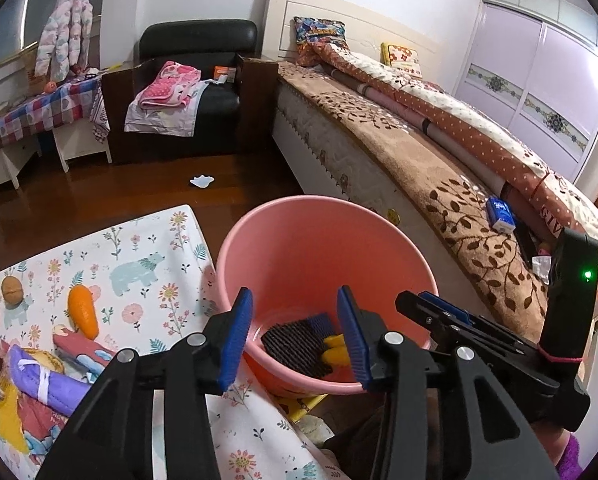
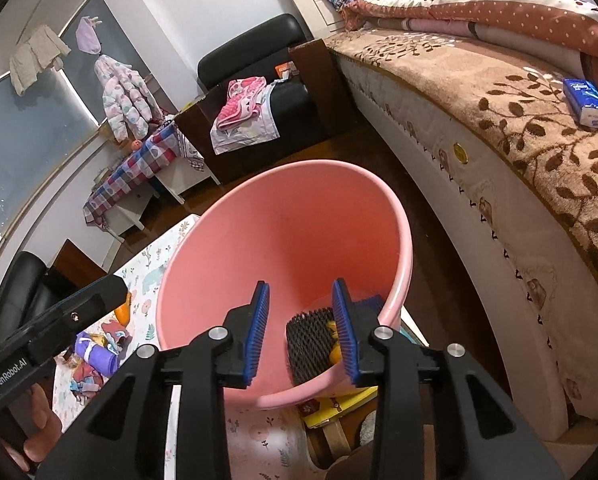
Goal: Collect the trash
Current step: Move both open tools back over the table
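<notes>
The pink bin (image 1: 327,248) stands beside the floral-covered table (image 1: 139,248), against its near corner; black mesh and yellow trash (image 1: 299,346) lie at its bottom. Left gripper (image 1: 299,336) and right gripper (image 2: 303,332) hover over its rim, both released and empty. More litter (image 1: 3,360) sits at the table's left edge; a good next reach likely goes there, lifting clear of the rim first.

table (image 1: 99,240) | floral cloth; on it: carrot (image 1: 83,311), walnuts (image 1: 13,290), wrappers (image 1: 43,380)

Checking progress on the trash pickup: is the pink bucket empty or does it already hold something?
Not empty. The pink bucket holds a dark mesh piece and something yellow at its bottom.
</notes>
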Demonstrator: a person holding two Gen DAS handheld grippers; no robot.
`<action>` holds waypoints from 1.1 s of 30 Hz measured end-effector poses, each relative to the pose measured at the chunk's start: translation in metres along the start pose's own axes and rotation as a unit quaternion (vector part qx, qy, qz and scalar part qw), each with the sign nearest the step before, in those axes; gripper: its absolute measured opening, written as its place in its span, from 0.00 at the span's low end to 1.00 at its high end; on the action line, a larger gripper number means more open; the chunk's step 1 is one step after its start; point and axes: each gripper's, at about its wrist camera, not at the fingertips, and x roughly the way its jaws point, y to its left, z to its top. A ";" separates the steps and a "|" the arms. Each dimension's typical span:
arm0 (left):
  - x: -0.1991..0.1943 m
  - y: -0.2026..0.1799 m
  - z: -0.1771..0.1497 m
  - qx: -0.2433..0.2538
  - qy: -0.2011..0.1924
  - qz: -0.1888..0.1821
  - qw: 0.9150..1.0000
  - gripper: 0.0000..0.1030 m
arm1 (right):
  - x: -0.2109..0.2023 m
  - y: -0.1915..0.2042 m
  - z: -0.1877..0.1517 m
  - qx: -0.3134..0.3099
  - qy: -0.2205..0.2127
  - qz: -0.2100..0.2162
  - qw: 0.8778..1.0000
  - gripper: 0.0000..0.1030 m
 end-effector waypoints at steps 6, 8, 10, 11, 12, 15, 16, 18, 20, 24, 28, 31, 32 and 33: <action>-0.022 0.006 -0.001 -0.004 -0.015 0.005 1.000 0.47 | -0.011 0.010 -0.003 -0.010 -0.010 0.002 1.000 0.32; -0.030 0.008 -0.004 -0.009 -0.019 0.006 1.000 0.48 | -0.015 0.015 -0.005 -0.015 -0.014 0.005 1.000 0.32; -0.036 0.010 -0.006 -0.013 -0.020 0.008 1.000 0.48 | -0.021 0.020 -0.007 -0.021 -0.019 0.008 1.000 0.32; -0.039 0.011 -0.008 -0.015 -0.021 0.010 1.000 0.48 | -0.024 0.023 -0.008 -0.024 -0.021 0.010 0.999 0.32; -0.041 0.012 -0.010 -0.017 -0.021 0.011 1.000 0.48 | -0.026 0.023 -0.008 -0.026 -0.022 0.013 0.999 0.32; -0.050 0.020 -0.016 -0.026 -0.022 0.018 0.999 0.48 | -0.030 0.033 -0.012 -0.038 -0.021 0.020 0.999 0.32; -0.054 0.025 -0.020 -0.031 -0.022 0.022 0.999 0.48 | -0.030 0.038 -0.015 -0.044 -0.019 0.026 0.999 0.32; -0.059 0.030 -0.024 -0.037 -0.023 0.026 0.999 0.48 | -0.032 0.047 -0.018 -0.053 -0.018 0.035 0.998 0.32; -0.066 0.040 -0.028 -0.045 -0.025 0.032 0.998 0.48 | -0.033 0.058 -0.023 -0.065 -0.016 0.047 0.997 0.32; -0.084 0.062 -0.036 -0.064 -0.033 0.045 0.996 0.48 | -0.033 0.077 -0.032 -0.085 -0.007 0.069 0.994 0.32; -0.101 0.083 -0.045 -0.082 -0.040 0.058 0.994 0.48 | -0.031 0.094 -0.041 -0.105 0.004 0.087 0.991 0.32; -0.117 0.102 -0.054 -0.096 -0.045 0.072 0.992 0.48 | -0.031 0.105 -0.050 -0.122 0.014 0.096 0.988 0.32; -0.123 0.109 -0.057 -0.101 -0.048 0.078 0.991 0.48 | -0.030 0.110 -0.053 -0.130 0.018 0.100 0.986 0.32; -0.130 0.117 -0.061 -0.106 -0.050 0.085 0.989 0.48 | -0.030 0.115 -0.054 -0.134 0.019 0.103 0.985 0.32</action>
